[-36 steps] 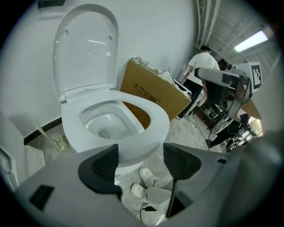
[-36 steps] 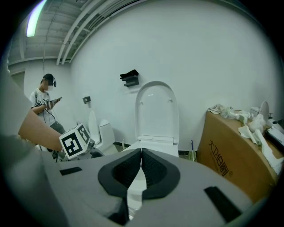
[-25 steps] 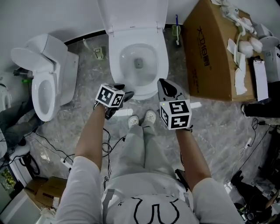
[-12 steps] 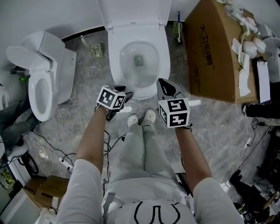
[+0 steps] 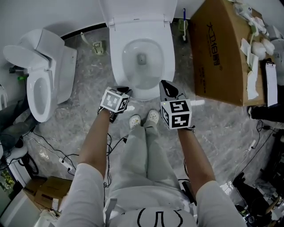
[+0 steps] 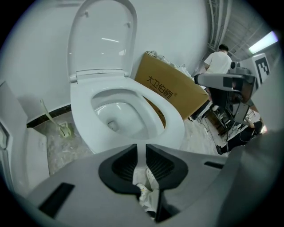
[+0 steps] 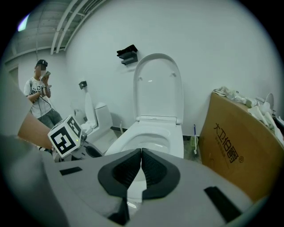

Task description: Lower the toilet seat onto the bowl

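The white toilet [image 5: 141, 91] stands ahead of me with its seat ring [image 5: 165, 57] lying flat on the bowl and the lid [image 5: 137, 9] upright against the wall. My left gripper [image 5: 122, 90] hangs just short of the bowl's front rim; its jaws have just been closing to a narrow gap with nothing between them. In the left gripper view the left gripper [image 6: 141, 150] points over the seat [image 6: 171, 122]. My right gripper [image 5: 166, 84] is shut and empty beside the front right of the rim. In the right gripper view it [image 7: 141, 153] faces the raised lid [image 7: 158, 88].
A second toilet [image 5: 40, 75] stands to the left. A large cardboard box [image 5: 222, 57] sits right of the bowl, with a toilet brush [image 5: 184, 24] between them. Cables [image 5: 57, 155] trail on the floor at left. A person [image 7: 40, 97] stands in the background.
Both grippers have sunk a little in front of the bowl. The left gripper's jaws have drawn in from wide to a narrow gap.
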### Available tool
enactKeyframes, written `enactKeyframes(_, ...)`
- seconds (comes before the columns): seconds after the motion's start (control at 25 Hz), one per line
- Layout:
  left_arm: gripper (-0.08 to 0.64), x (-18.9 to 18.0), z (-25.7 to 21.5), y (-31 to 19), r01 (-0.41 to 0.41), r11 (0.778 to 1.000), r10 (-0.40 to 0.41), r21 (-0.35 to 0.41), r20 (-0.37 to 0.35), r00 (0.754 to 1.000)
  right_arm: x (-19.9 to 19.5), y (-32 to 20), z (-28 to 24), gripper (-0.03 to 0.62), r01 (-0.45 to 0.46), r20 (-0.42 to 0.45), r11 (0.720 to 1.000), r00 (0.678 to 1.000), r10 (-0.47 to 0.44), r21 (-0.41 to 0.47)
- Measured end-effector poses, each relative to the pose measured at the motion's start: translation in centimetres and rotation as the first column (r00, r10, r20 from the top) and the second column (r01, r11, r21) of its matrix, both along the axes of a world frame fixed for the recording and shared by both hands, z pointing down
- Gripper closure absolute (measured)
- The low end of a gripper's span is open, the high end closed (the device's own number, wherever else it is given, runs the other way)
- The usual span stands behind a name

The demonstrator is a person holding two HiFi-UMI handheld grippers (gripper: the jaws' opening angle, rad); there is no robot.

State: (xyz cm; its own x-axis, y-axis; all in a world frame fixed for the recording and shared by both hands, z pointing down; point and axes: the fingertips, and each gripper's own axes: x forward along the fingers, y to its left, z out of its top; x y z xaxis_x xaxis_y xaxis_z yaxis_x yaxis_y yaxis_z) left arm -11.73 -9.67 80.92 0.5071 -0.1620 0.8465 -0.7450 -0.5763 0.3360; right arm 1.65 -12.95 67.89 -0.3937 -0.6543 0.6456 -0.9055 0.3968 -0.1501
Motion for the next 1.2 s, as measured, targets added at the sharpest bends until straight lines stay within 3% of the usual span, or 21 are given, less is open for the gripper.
enactKeyframes(1.2,0.517,-0.4,7.3,0.5,0.067,0.998,-0.067,0.002,0.086,0.994,0.7,1.6,10.2,0.563,-0.078,0.033,0.987,0.996,0.084,-0.138)
